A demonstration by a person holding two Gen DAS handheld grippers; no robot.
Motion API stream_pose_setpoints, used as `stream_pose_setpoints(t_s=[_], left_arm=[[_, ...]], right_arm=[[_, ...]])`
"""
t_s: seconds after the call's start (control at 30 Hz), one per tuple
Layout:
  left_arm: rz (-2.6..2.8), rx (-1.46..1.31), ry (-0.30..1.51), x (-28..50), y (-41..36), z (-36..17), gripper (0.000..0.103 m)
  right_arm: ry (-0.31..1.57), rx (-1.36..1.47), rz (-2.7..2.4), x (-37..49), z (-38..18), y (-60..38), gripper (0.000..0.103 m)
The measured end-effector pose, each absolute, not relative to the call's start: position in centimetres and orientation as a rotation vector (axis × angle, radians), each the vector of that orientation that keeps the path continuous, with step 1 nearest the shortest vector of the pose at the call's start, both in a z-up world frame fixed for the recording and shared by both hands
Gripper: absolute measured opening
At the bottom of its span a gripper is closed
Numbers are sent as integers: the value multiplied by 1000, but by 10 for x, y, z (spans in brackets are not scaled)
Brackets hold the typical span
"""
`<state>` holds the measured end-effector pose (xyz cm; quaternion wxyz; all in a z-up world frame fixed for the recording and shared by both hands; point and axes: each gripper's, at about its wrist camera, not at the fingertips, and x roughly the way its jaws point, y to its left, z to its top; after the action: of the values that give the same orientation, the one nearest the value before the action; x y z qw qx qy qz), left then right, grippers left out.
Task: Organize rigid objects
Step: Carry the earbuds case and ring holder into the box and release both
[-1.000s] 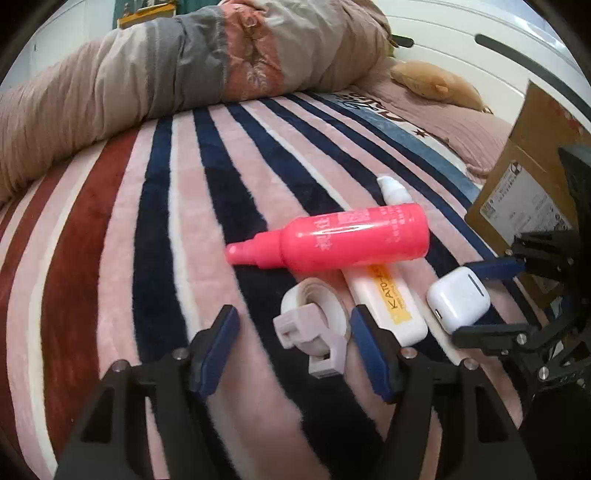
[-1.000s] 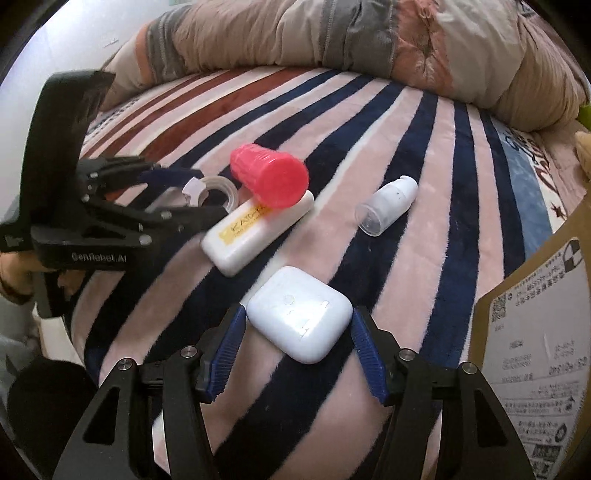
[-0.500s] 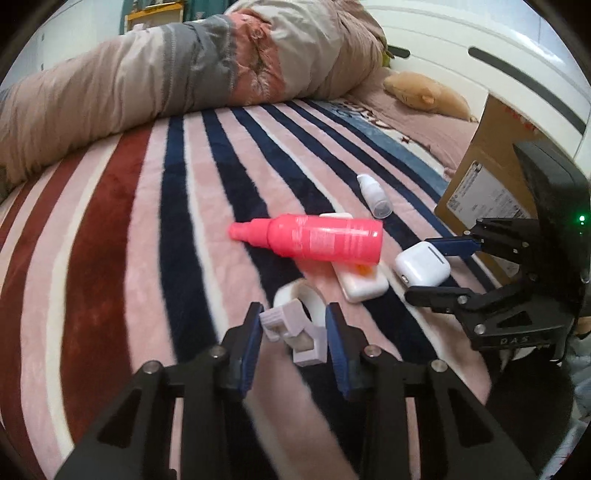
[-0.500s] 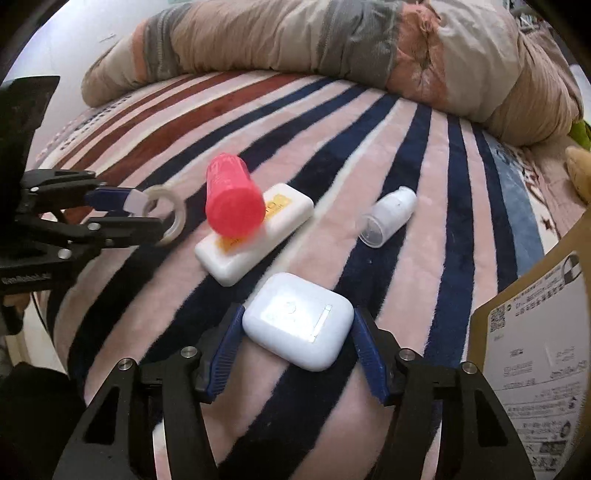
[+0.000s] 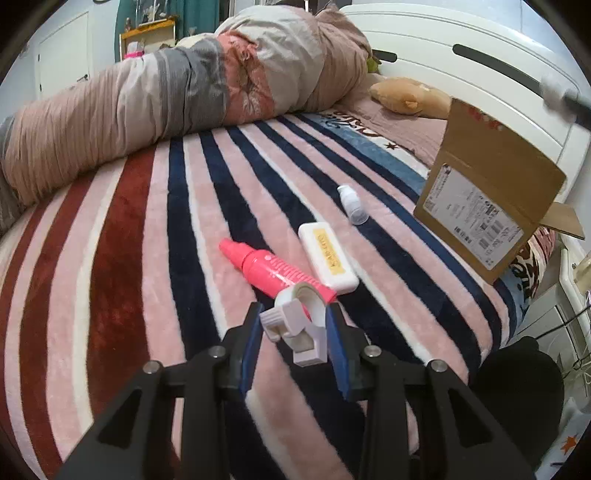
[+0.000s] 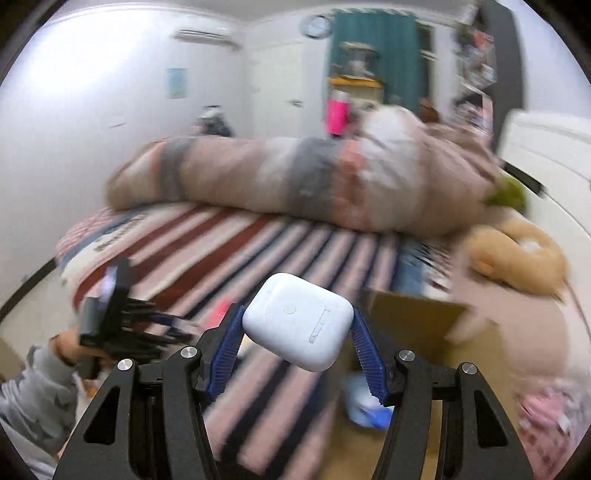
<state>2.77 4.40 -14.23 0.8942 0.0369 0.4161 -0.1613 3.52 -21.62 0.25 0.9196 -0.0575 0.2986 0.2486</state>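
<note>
Blanket (image 5: 122, 236) striped; cardboard box (image 5: 480, 206) beside headboard (image 5: 424, 51).

Home bedroom. Bed covered by a plush striped blanket (image 5: 155, 236), red/pink/navy. Rolled-up duvet (image 5: 177, 96) along the far side, 11 to 12 o'clock in the left wrist view. White headboard (image 5: 461, 62) at 1 to 2 o'clock, tan plush toy (image 5: 406, 96) below it. Open cardboard box (image 5: 487, 206) with a shipping label at 3 o'clock. Right wrist view, blurred: wall air conditioner (image 6: 207, 37) at 11 o'clock, wall clock (image 6: 315, 26) and teal curtain (image 6: 373, 48) at 12.
</note>
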Motion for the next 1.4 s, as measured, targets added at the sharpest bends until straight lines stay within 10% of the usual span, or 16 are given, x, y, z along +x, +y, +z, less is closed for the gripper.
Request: stream_pose_setpoints(t_s=[0.3,0.73,1.07,1.17,1.4], left_arm=[[-335,115,810,15,25,-98,31],[-636,203,681,34,-117,20,31],[-801,277,952,80,-224,-21,32],[-799,282,956,77,-224,-23,63],[-708,194,827,62,-165,10,83]], right_arm=[[936,-71,388,78,-81,-273,56],[840,-37,368,62,-73,-310,74],[804,-16,354,58,-71,-335,75],[812,-20,352,59,-73,-339,75],[766,-2,396,54,-64,-327,76]])
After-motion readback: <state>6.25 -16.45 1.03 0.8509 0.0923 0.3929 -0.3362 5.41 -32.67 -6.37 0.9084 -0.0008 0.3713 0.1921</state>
